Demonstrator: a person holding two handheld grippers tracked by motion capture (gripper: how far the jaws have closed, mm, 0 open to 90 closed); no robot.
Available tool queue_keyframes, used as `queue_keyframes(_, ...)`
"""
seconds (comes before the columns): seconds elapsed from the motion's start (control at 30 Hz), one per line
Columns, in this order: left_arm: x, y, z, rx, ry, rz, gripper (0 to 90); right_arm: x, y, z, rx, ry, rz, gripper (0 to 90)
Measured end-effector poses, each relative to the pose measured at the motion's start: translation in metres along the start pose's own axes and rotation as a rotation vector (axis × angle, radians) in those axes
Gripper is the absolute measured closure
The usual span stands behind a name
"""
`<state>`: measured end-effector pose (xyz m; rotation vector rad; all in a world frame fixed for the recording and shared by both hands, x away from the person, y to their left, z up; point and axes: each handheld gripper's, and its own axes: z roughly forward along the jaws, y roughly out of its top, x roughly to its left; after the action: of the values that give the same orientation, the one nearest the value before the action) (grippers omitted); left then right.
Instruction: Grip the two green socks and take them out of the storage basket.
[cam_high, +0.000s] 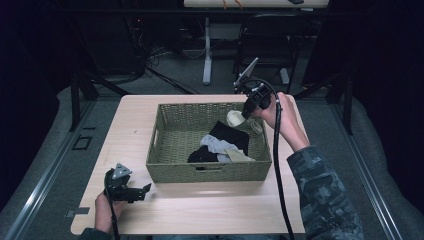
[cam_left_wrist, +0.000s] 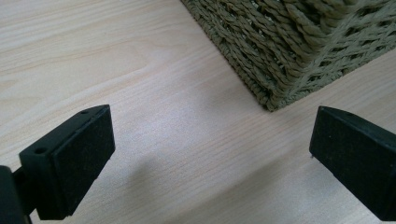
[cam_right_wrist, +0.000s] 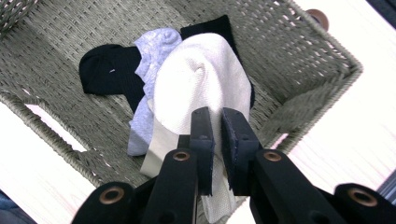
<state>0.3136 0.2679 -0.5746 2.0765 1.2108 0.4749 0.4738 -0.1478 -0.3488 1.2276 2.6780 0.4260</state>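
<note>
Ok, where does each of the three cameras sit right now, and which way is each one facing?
High view: above the person's side, looking forward and down on the table and basket; both forearms and hands show.
Left gripper view: on the left gripper, low, looking along open jaws at the tabletop and a basket corner.
Right gripper view: on the right gripper, looking down into the basket; jaws pinch a white sock above the black and grey ones.
Shared: the basket appears in all three.
</note>
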Motion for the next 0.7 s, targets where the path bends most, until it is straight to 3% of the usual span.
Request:
queue_keyframes(0.3,0.000,0.000,0.000,-0.002,0.001,0.002,0.3,-0.009,-0.007,-0.022,-0.030,-0.025,0.015,83.5)
queue_keyframes(0.7,0.000,0.000,0.000,0.000,0.003,0.001,0.3,-0.036,-0.036,-0.045,-0.063,-0.049,0.082,83.5)
